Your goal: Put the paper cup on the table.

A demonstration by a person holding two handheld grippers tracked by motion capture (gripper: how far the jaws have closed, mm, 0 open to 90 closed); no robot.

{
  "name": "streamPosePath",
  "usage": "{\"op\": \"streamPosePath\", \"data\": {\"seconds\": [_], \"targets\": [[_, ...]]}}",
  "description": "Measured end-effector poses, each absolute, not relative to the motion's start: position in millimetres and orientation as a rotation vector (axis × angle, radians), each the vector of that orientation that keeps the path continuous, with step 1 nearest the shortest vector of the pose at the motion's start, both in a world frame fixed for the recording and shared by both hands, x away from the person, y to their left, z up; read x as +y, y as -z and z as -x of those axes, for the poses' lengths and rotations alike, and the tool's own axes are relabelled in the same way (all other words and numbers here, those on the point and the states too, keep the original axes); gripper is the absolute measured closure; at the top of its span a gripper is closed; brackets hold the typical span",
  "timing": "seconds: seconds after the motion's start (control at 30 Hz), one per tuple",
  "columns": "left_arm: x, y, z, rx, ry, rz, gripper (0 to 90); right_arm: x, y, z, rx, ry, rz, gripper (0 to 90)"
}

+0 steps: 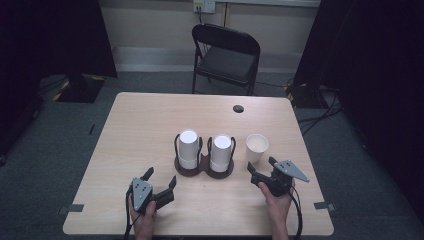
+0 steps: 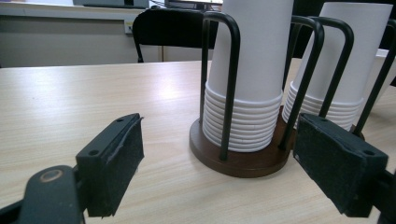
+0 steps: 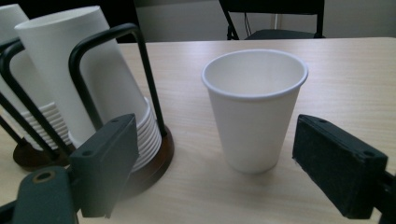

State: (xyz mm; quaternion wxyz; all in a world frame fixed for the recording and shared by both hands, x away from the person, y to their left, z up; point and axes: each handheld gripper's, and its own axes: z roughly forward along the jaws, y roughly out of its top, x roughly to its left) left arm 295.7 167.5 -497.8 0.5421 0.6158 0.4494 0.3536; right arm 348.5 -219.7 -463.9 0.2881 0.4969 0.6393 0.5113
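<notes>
1. Right tongs [image 1: 263, 170], spread wide, face the upright paper cup [image 1: 257, 146] standing on the table [image 1: 140, 125] beside the cup rack [image 1: 204, 167].
2. Left tongs [image 1: 161, 180] gape empty.
3. Squeezing hard could crush or tip the cup.

No text, label, brand, number or sign can be read in any view. The white paper cups carry no print, and the wall outlet behind the chair is too small to make out any marking.
</notes>
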Motion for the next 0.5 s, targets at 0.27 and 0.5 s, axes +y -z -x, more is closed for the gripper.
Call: {"op": "streamPosePath", "data": {"seconds": [0.27, 0.5], "targets": [[167.5, 498.0, -295.3, 1.068, -0.842, -1.456, 16.1, -209.8, 474.7, -331.9, 1.695, -1.359, -1.311, 14.0], [167.3, 497.9, -295.9, 1.083, -0.843, -1.453, 16.1, -195.7, 478.7, -319.9, 1.678, -1.348, -1.276, 13.6]]}}
